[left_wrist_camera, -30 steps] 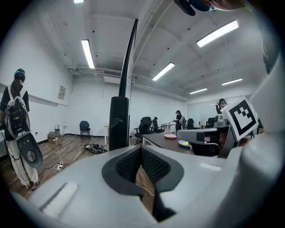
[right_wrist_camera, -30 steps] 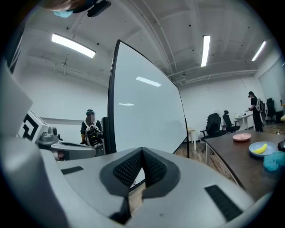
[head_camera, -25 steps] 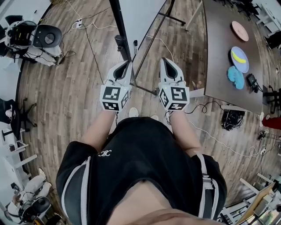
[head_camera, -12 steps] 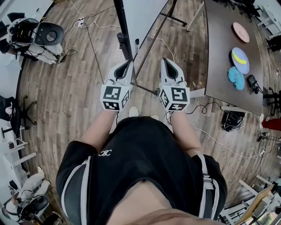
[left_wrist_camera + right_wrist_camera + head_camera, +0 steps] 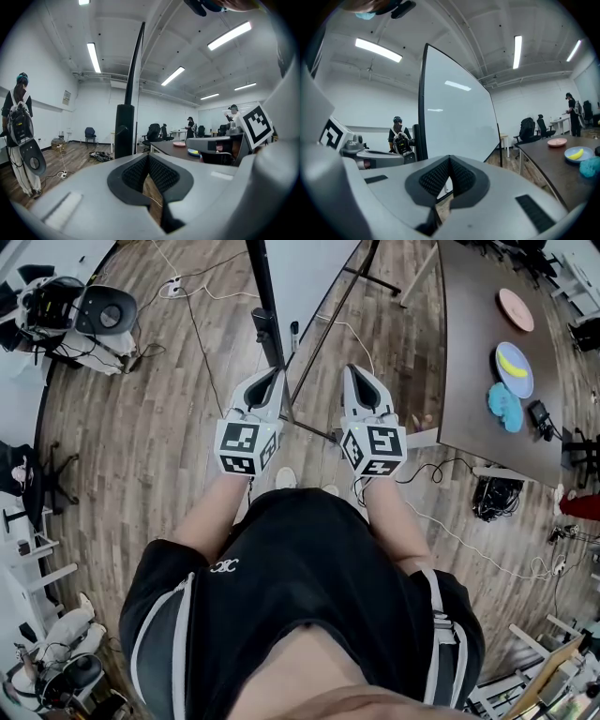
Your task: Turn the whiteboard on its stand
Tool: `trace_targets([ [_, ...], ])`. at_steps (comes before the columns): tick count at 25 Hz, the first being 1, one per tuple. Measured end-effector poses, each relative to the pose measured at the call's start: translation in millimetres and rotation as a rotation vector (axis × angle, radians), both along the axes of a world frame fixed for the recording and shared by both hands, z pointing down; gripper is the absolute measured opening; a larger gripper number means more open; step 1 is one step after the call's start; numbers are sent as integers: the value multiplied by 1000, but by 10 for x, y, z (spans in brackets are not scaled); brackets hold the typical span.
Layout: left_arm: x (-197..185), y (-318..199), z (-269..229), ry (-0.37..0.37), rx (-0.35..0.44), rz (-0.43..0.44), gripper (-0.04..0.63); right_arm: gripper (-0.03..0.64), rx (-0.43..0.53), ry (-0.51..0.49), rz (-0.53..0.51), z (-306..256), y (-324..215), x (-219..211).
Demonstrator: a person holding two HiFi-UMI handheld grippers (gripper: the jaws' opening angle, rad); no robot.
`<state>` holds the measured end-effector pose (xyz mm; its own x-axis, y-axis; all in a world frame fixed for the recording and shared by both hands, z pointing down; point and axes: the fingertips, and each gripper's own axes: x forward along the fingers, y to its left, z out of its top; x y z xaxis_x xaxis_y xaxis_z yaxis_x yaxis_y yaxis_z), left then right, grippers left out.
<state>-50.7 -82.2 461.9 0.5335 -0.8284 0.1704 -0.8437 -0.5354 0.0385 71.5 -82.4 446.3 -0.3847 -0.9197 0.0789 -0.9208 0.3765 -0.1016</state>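
**Head view.** The left tongs (image 5: pixel 273 377) and right tongs (image 5: pixel 352 371) were held side by side, both pointing at the whiteboard (image 5: pixel 305 268). The whiteboard stood just ahead, at the top of the picture. Its stand (image 5: pixel 265 306) showed as a black post right off the left tongs' tip. A thin leg (image 5: pixel 314 352) of the stand slanted across the wooden floor (image 5: pixel 169 427) between the two tongs. Cables (image 5: pixel 202 343) trailed over the floor on the left, near a chair (image 5: pixel 101 317). To the right stood a dark bench (image 5: pixel 469 362). It carried a pink plate (image 5: pixel 512 306), a blue plate (image 5: pixel 514 382) with a banana (image 5: pixel 511 360) in it, and a blue cloth (image 5: pixel 504 405) just beside that plate.

**Left gripper view.** The left tongs were pressed together with nothing between them. Straight ahead rose the black post, and above it the whiteboard showed edge-on as a thin dark line. A person with a backpack (image 5: pixel 18 122) stood by the left wall. Office chairs (image 5: pixel 154 132) stood farther back, and the bench lay right of the post.

**Right gripper view.** The right tongs were likewise pressed together and empty. The whiteboard's white face filled the middle, close ahead, with its black edge nearest. The bench ran along the right with both plates and the cloth on it, well apart from the board. Another person (image 5: pixel 572 112) stood beyond the bench.
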Motion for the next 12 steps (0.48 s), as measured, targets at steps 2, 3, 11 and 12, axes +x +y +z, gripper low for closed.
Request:
trace_targets([
  [2, 7, 9, -4, 1, 0, 3, 8, 5, -28, -114, -16, 0, -12, 39],
  [3, 11, 14, -8, 2, -1, 4, 8, 5, -47, -216, -32, -16, -23, 74],
  [11, 27, 13, 15, 10, -9, 10, 8, 5, -71, -484, -78, -163, -88, 260],
  [12, 28, 6, 16, 11, -10, 11, 8, 5, -75, -502, -88, -171, -91, 245],
])
